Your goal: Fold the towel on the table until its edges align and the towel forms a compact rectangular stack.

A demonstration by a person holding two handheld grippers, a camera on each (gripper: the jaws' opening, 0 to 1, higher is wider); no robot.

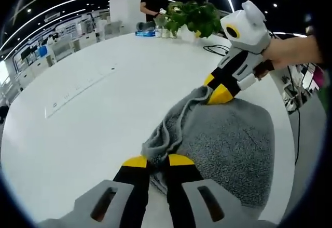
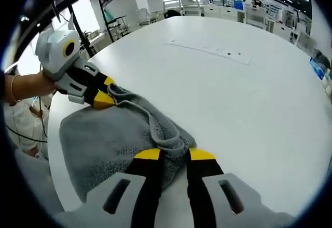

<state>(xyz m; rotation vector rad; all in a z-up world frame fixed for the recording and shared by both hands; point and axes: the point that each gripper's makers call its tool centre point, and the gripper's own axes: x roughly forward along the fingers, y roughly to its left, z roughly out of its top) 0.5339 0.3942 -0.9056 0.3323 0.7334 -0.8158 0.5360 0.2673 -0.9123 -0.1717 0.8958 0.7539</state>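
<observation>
On the white tabletop (image 1: 93,108), near its right-hand edge as the left gripper view has it, lies the grey towel (image 1: 228,145), spread flat over most of its area with its left margin gathered into a raised, rumpled ridge. The left gripper (image 1: 158,161) rises from the bottom of this view, its yellow-tipped black jaws drawn close together on the near end of that ridge, cloth pinched between them. At the far end of the ridge the right gripper (image 1: 220,94) comes in from the right, held by a hand (image 1: 288,51); its yellow tips are pressed onto the towel's upturned corner, clamped on the fabric. Toward the far edge of the tabletop stand a leafy green plant (image 1: 194,16), some small bottles and a blue box beside it, with a person in a dark top (image 1: 152,2) standing behind. A black cable (image 1: 215,47) trails by the plant.

Seen from the right gripper view, the towel (image 2: 104,139) lies at the left edge of the tabletop (image 2: 244,98), its bunched ridge running between the two tools. The right gripper (image 2: 175,155) has its jaws nearly together, gripping the ridge's near end. The left gripper (image 2: 106,97), held by a hand (image 2: 28,85) with a bracelet, is closed on the far corner. A long pale strip (image 2: 210,50) is set flush into the tabletop farther off.
</observation>
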